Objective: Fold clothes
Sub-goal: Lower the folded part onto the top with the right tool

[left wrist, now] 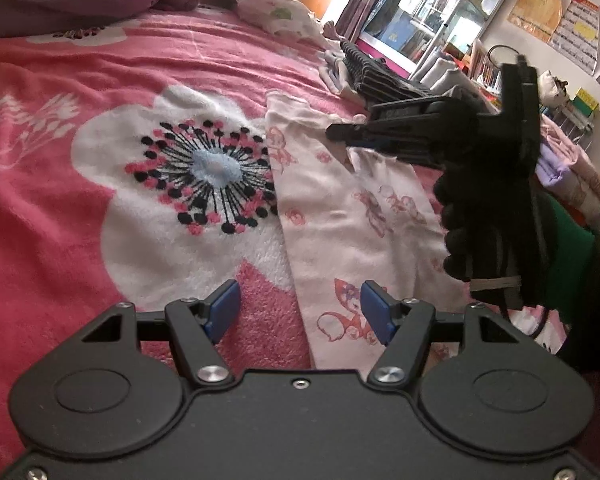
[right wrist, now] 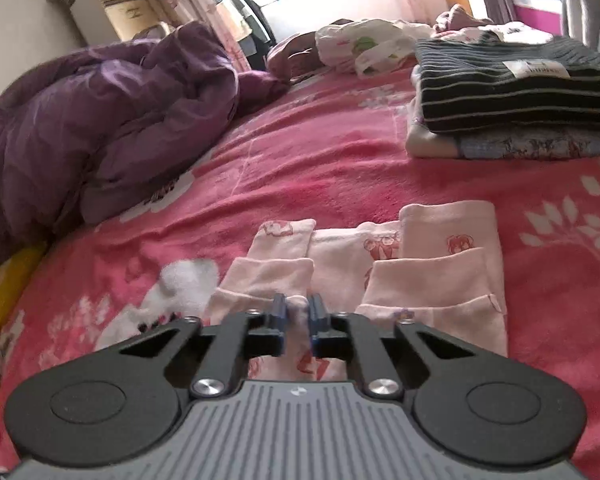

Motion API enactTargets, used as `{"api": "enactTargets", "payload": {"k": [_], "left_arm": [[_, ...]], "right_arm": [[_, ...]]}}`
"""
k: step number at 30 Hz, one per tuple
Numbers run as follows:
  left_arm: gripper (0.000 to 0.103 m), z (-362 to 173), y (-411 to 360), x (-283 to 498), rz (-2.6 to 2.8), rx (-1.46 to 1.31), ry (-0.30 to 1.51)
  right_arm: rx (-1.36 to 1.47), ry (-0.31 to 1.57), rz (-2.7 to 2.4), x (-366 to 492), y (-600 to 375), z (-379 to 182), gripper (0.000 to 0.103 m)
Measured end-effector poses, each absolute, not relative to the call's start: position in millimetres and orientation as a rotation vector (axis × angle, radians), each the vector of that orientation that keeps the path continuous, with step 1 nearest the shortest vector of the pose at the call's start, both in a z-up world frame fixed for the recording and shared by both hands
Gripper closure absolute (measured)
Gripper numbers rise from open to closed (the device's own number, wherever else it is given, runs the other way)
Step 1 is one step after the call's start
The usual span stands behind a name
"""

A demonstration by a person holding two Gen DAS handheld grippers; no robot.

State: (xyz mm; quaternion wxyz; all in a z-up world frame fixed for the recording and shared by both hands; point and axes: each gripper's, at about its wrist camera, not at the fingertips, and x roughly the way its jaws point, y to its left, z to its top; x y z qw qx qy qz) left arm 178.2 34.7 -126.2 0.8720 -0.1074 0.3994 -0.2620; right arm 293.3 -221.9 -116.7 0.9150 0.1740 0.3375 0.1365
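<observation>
A pale pink garment with red cartoon prints lies flat on the pink floral blanket. In the right wrist view the pink garment shows its two sleeves folded in over the body. My right gripper is shut on a bunched fold at the garment's near edge, with cloth pinched between the blue pads. The left wrist view shows the right gripper from the side, held by a black-gloved hand over the garment's far part. My left gripper is open just above the garment's left edge and holds nothing.
A folded dark striped sweater sits on a folded printed cloth at the back right. A crumpled purple quilt fills the left side. A white plastic bag lies at the far end. Shelves and folded laundry stand beyond the bed's right side.
</observation>
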Motion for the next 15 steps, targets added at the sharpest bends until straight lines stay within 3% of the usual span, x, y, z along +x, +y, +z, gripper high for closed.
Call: {"api": "enactTargets", "payload": {"k": [6, 15], "left_arm": [[0.037, -127, 31, 177, -0.565, -0.199, 0.843], [0.039, -118, 39, 176, -0.512, -0.213, 0.754]], "right_arm": [[0.381, 0.618, 0.277, 273, -239, -98, 0.095], [0.361, 0.742, 0.227, 288, -241, -112, 0.091]]}}
